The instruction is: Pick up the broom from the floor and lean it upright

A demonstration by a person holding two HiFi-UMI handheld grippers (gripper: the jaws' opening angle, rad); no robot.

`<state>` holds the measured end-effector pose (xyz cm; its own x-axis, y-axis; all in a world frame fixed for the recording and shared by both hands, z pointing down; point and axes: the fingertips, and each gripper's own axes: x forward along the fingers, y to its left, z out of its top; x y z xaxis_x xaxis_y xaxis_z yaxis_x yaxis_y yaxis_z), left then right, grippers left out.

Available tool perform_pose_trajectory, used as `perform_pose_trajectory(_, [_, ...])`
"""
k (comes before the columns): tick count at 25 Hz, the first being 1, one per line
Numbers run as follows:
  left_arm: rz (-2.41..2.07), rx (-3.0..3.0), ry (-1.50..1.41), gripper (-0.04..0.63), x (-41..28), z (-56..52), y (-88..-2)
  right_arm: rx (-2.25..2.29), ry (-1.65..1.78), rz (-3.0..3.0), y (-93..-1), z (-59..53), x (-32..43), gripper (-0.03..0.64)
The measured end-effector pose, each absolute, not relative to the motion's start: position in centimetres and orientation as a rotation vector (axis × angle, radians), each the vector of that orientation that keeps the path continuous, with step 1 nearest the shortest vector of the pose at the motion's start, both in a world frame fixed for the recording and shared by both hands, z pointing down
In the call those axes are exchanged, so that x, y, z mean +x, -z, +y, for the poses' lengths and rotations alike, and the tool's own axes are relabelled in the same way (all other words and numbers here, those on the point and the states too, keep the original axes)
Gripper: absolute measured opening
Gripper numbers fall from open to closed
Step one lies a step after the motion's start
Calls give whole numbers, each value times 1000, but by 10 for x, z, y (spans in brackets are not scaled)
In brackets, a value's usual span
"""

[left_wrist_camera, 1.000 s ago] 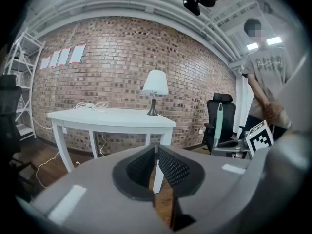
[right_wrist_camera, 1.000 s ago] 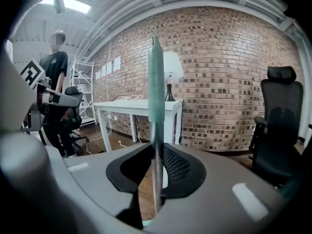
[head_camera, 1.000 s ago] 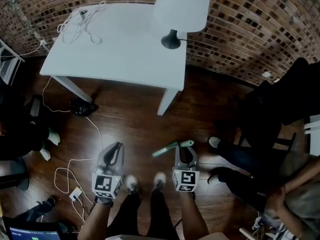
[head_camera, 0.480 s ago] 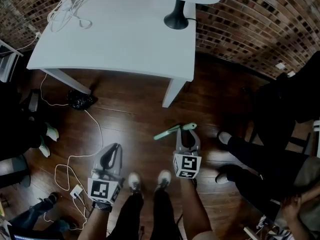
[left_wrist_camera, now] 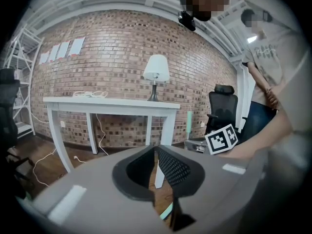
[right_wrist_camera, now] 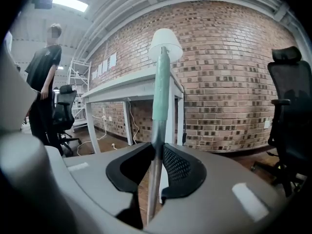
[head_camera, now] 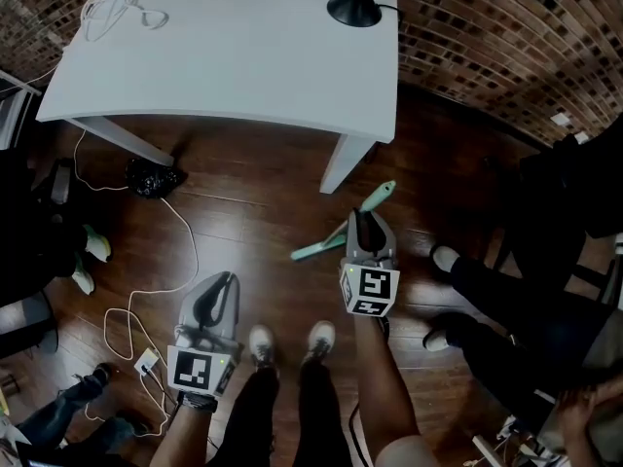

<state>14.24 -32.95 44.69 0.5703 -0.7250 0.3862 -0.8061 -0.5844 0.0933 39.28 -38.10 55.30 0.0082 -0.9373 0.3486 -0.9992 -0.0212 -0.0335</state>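
The broom has a metal pole and a mint-green grip. It stands nearly upright, and my right gripper is shut on the pole. From above, its green top shows just beyond the right gripper, and a green lower part slants down-left toward the floor. My left gripper hangs lower left, apart from the broom, its jaws together with nothing in them. In the left gripper view the green grip rises behind the right gripper's marker cube.
A white table with a black lamp base stands against the brick wall, its leg close to the broom. White cables and a black bag lie on the wood floor. Seated people's legs are at the right.
My right gripper has carried the broom forward toward the table leg, and the green top now points at the table. The left gripper has sunk a little.
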Motion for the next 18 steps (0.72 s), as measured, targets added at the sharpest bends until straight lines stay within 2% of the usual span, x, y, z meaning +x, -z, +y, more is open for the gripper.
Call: perform_pose_trajectory(18, [-1262,2546,-440,23,148,-340,-453,1928,-426,-2109,-581,-441,382,94])
